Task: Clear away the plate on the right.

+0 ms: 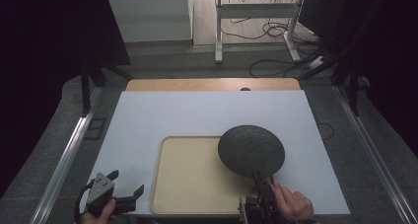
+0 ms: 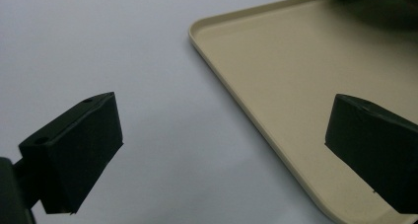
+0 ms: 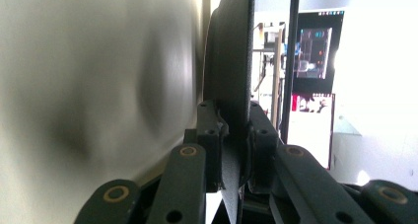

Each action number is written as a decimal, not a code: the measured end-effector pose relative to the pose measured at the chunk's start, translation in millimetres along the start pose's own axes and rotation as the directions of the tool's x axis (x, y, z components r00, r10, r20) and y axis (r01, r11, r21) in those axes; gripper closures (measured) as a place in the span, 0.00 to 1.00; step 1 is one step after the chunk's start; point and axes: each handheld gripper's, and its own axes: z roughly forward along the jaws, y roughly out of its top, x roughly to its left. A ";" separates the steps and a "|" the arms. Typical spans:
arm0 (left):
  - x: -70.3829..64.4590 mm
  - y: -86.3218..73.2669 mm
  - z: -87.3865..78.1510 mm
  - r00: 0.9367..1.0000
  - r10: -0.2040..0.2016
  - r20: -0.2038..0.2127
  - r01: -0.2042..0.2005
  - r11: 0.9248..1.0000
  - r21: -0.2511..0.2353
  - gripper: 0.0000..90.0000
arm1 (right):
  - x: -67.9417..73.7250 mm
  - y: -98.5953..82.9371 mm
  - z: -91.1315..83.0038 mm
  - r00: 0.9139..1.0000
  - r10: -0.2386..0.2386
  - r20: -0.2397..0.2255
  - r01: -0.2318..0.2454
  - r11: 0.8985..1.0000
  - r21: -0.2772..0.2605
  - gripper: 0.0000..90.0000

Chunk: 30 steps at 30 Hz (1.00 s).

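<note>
A dark grey speckled round plate (image 1: 251, 150) hangs above the right part of a beige tray (image 1: 192, 184), held by its near rim. My right gripper (image 1: 262, 180) is shut on that rim; in the right gripper view the plate (image 3: 231, 61) stands edge-on between the two black jaws, with my right gripper (image 3: 233, 135) clamping it. My left gripper (image 1: 125, 182) sits at the table's front left, just left of the tray, open and holding nothing. In the left gripper view its jaws stand wide apart, one over the white surface and one over the tray (image 2: 276, 76).
A white sheet (image 1: 207, 115) covers the table, with a strip of wood (image 1: 212, 84) showing at the far edge. Beyond it the floor holds a white desk frame (image 1: 256, 26) and cables. Metal rails (image 1: 64, 160) run along both sides of the table.
</note>
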 end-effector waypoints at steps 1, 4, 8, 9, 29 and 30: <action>-0.1 0.0 0.1 1.000 0.001 0.000 -0.001 1.000 0.001 0.01 | 0.3 2.6 0.1 1.000 -0.002 0.003 0.002 1.000 -0.007 0.89; -0.3 0.0 0.3 1.000 0.003 0.000 -0.003 1.000 0.001 0.01 | 0.7 9.8 0.6 1.000 -0.009 0.005 0.009 0.999 -0.031 0.89; -0.2 0.0 0.1 1.000 0.002 0.000 -0.002 1.000 0.000 0.01 | 1.4 19.5 1.9 1.000 -0.024 0.005 0.024 0.998 -0.059 0.89; -0.2 0.0 0.1 1.000 0.002 0.000 -0.002 1.000 0.000 0.01 | 2.0 21.7 2.1 1.000 -0.023 0.007 0.024 0.998 -0.064 0.89; -0.3 -0.2 0.1 1.000 0.005 0.002 -0.005 1.000 0.001 0.01 | 11.4 60.4 9.7 0.998 -0.064 -0.022 0.059 0.985 -0.165 0.89; -0.3 -0.2 0.0 1.000 0.005 0.002 -0.005 1.000 0.002 0.01 | 12.2 61.3 11.1 0.998 -0.068 -0.018 0.064 0.983 -0.174 0.89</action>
